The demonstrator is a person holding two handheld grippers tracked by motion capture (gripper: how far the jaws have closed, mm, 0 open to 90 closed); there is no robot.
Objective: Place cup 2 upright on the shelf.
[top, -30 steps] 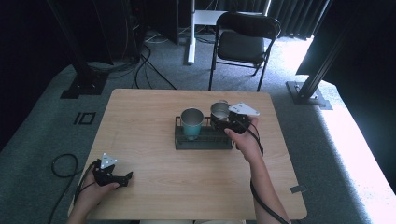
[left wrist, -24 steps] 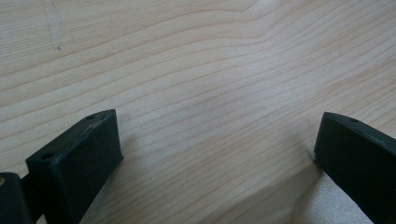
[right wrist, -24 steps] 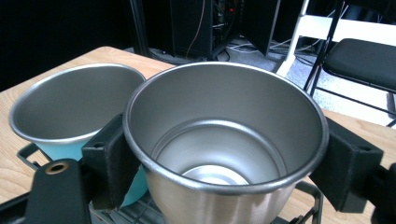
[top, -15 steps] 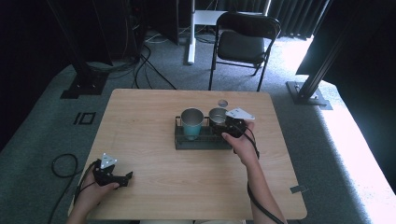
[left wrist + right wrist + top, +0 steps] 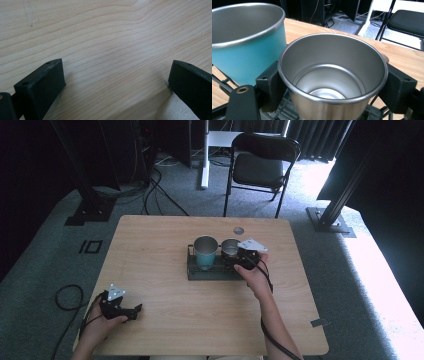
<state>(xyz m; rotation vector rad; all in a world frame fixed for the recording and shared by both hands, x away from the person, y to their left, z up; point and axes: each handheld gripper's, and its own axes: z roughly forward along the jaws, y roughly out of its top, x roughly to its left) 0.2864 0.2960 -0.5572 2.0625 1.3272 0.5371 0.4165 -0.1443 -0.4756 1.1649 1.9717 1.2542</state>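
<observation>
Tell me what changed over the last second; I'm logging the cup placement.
The right tongs, clamped on the bare steel cup, carried it down toward the person into the black wire rack, beside the teal steel cup. The left tongs stayed open on the wooden table.

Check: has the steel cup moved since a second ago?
Yes. The steel cup, held by the right gripper, moved toward the person and down into the black rack, beside the teal cup.

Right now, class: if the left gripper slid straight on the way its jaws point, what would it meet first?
Nothing close by. The left gripper rests open on the bare wooden table, jaws pointing toward the person's right along the near edge. The way looks free as far as the pictures show, though depth is uncertain.
</observation>
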